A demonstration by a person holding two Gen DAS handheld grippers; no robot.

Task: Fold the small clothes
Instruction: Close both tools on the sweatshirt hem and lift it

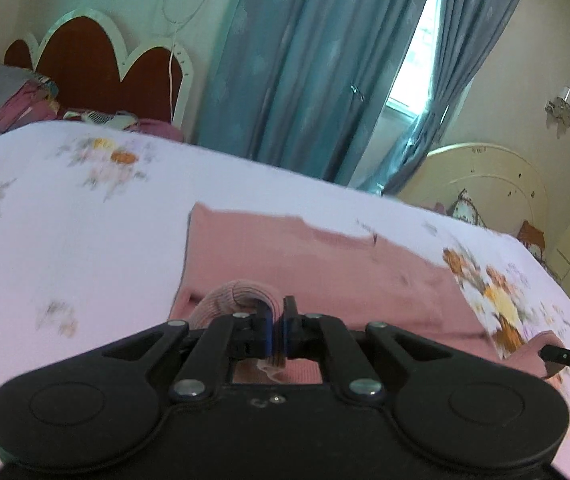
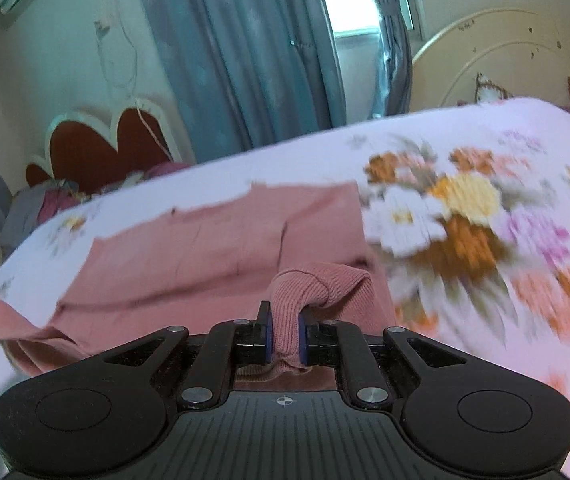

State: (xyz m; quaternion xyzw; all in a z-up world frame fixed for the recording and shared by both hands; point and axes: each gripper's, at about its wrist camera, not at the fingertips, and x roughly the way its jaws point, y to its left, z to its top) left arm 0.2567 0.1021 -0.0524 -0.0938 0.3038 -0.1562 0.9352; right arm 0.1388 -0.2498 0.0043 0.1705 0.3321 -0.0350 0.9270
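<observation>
Nearest, the left gripper (image 1: 277,320) is clamped on a ribbed hem of the pink knit garment (image 1: 305,252), and the right gripper (image 2: 285,330) pinches another ribbed fold. The garment lies spread on the floral bedsheet (image 2: 465,216), its far edge toward the blue curtains (image 1: 293,60).

Garment (image 1: 305,264) flat on the bedsheet (image 1: 65,248), headboard (image 1: 97,64) behind the bed at 11 o'clock, curtains (image 1: 305,60) at 12 o'clock, second headboard (image 1: 489,184) at 2 o'clock, left gripper (image 1: 277,320) and right gripper (image 2: 285,328) each at the garment's near edge, 6 o'clock
</observation>
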